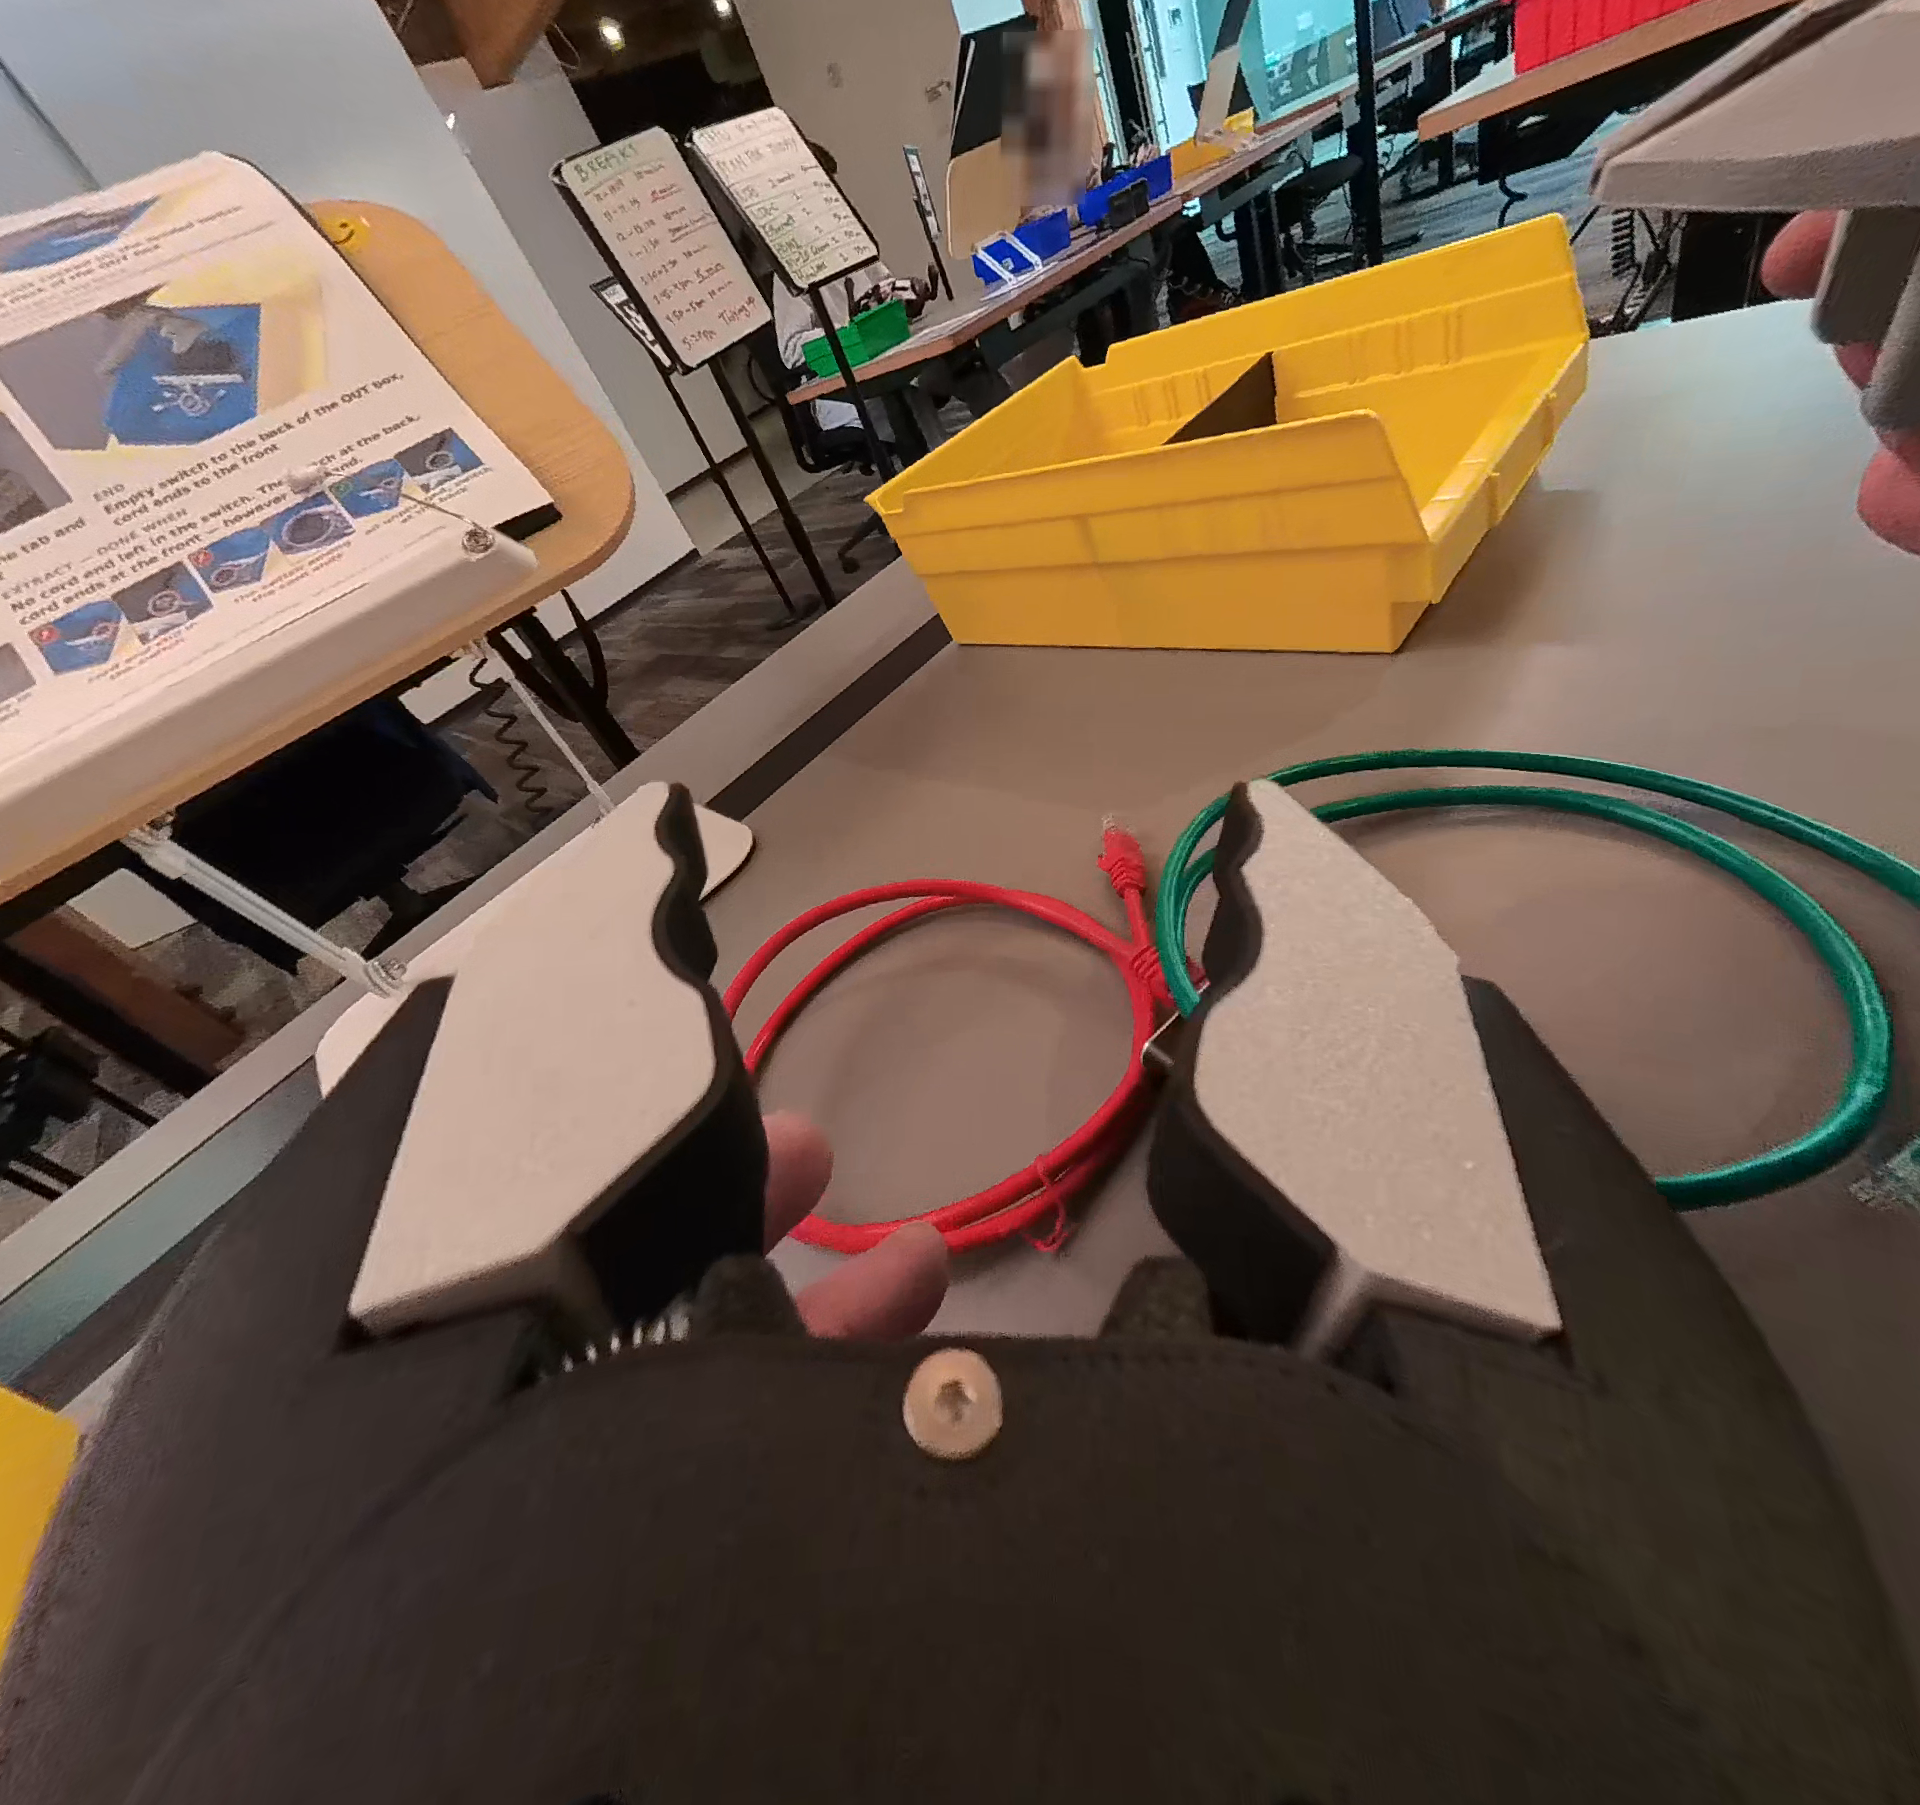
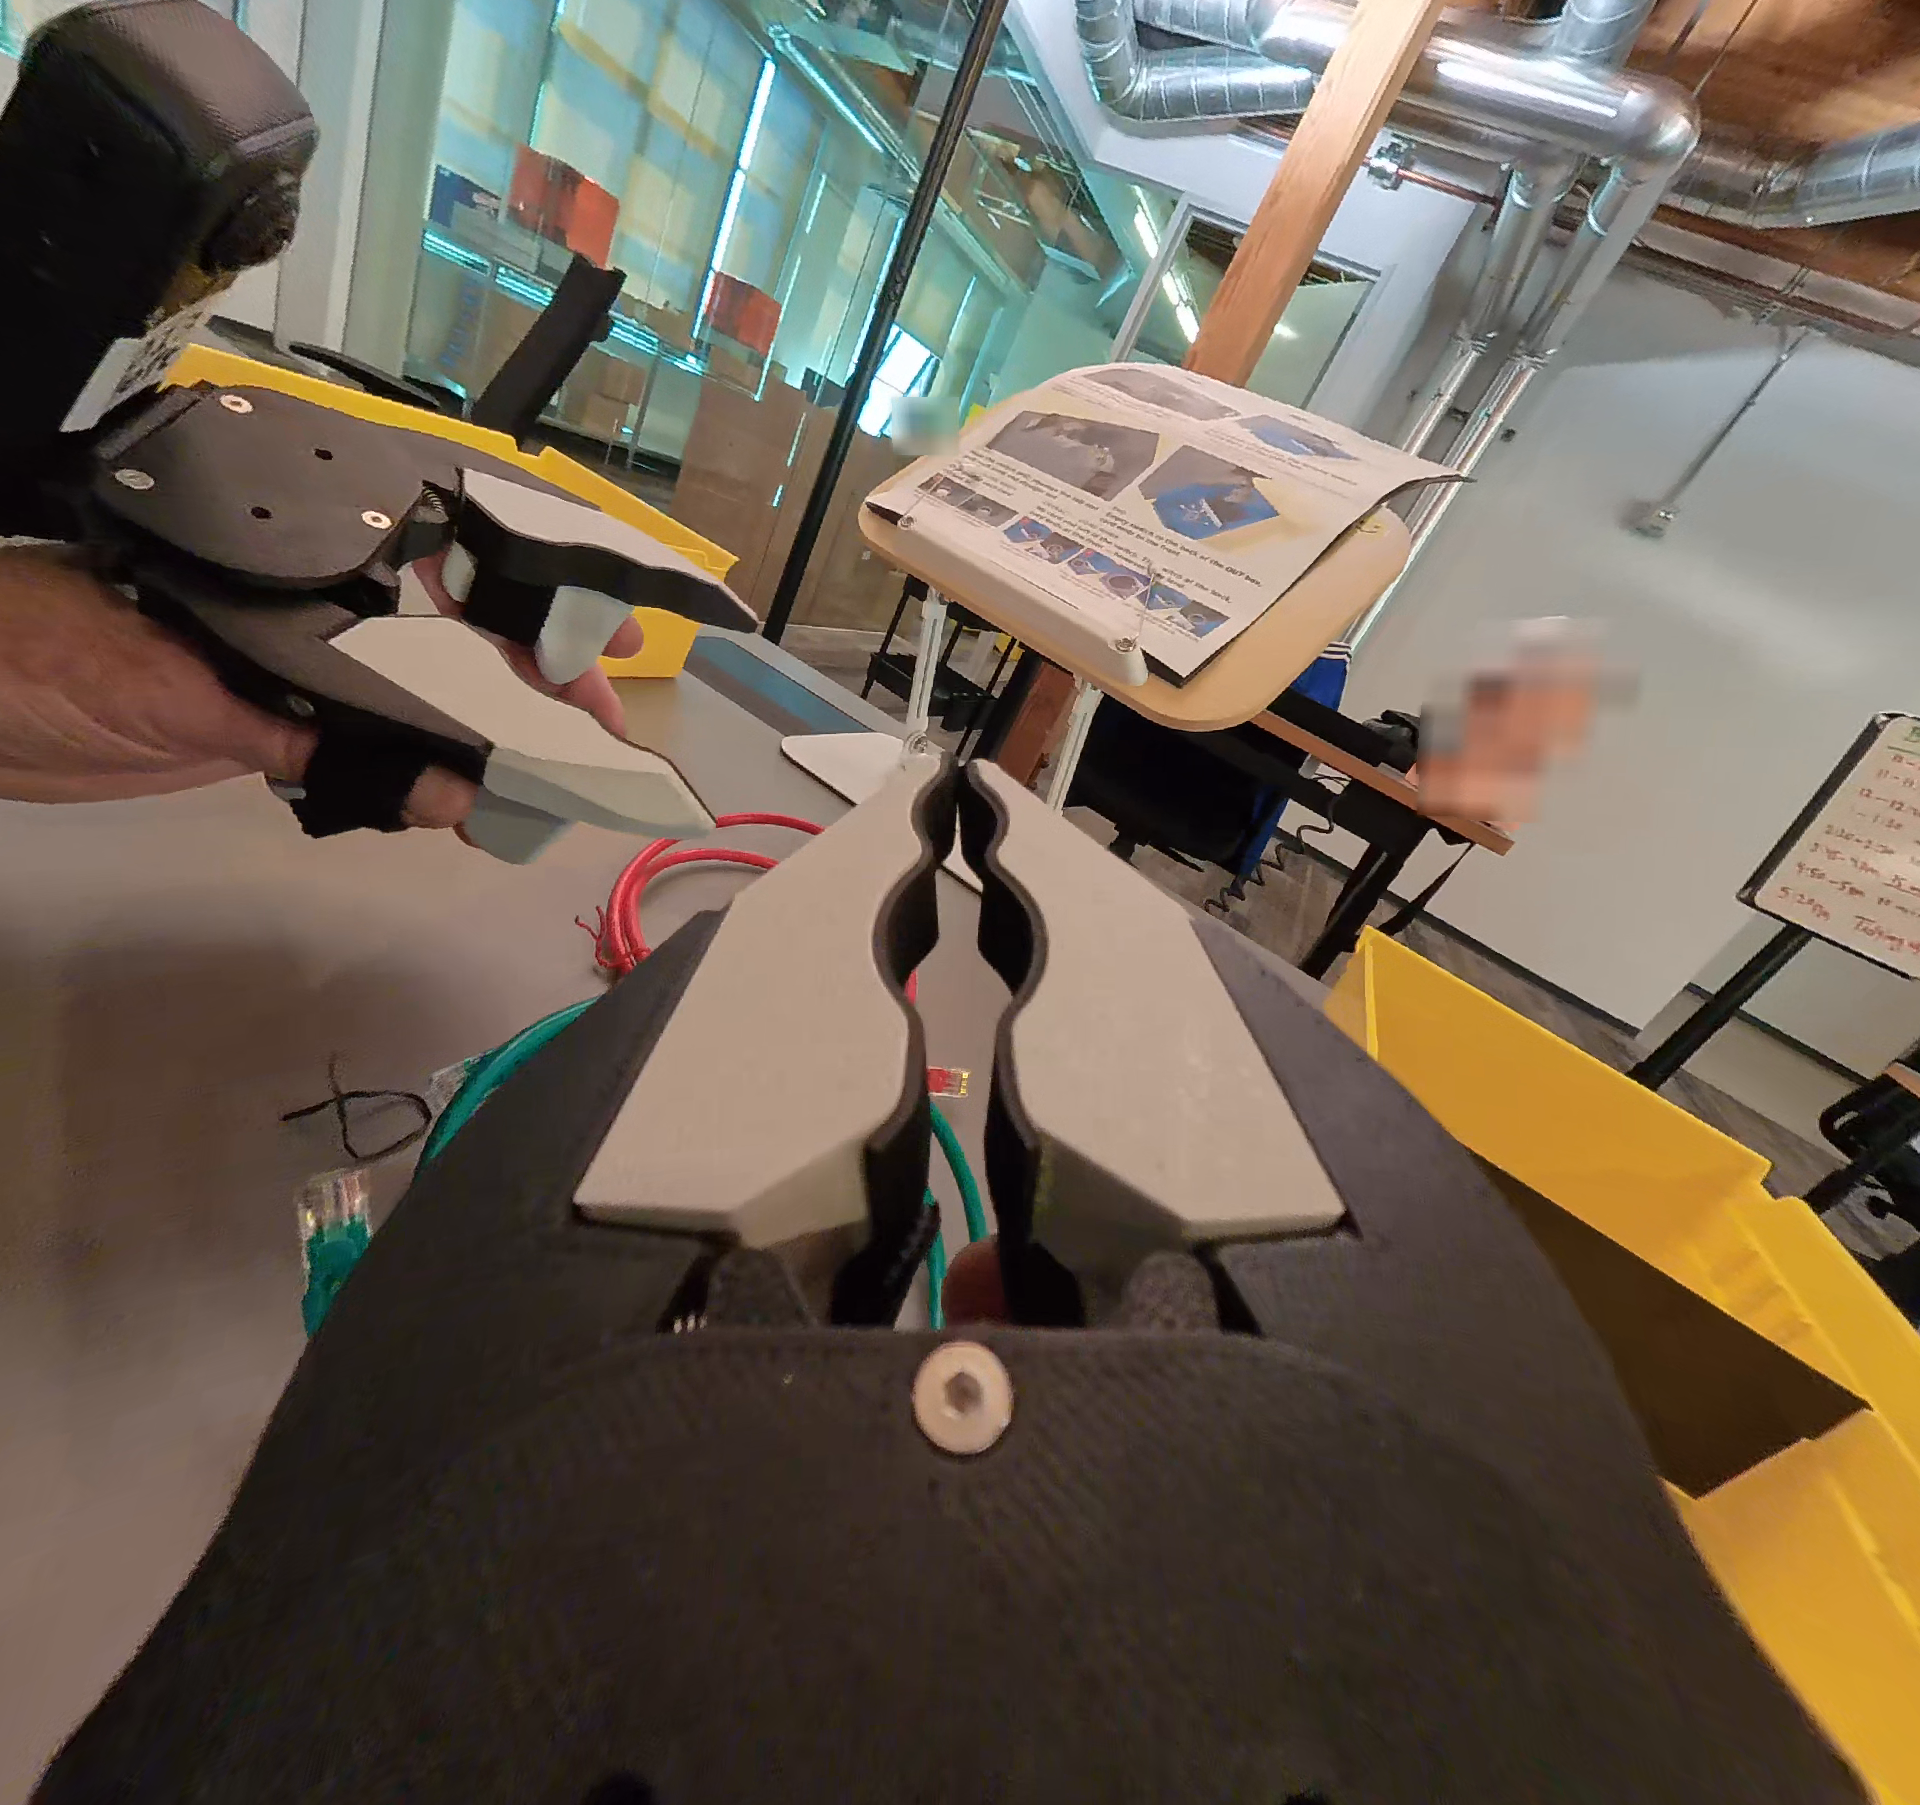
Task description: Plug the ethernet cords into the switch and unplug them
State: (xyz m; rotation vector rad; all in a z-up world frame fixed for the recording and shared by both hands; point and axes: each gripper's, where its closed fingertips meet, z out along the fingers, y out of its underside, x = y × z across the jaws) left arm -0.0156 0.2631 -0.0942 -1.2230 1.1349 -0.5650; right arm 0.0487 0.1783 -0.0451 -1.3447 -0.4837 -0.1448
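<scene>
With the left gripper (image 1: 961,820) spread wide and empty above the red cord (image 1: 940,1059) near the bench's (image 1: 1351,706) left edge, and the right gripper (image 2: 956,784) nearly closed on nothing, a low grab risked snagging the overlapping green cord (image 1: 1558,799) too

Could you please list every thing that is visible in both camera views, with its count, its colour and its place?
red ethernet cord: 1, red, coiled on the table, below the left hand-held gripper
green ethernet cord: 1, green, looped on the table, right of the red one
table: 1, grey
yellow bin: 1, yellow, far side of the table in the left wrist view, black divider inside
second yellow bin: 1, yellow, right edge of the right wrist view
instruction sheet: 1, white, on a wooden stand beside the table
whiteboards: 2, white, background
left hand-held gripper: 1, grey and black, open
right hand-held gripper: 1, grey and black, shut, empty
</scene>
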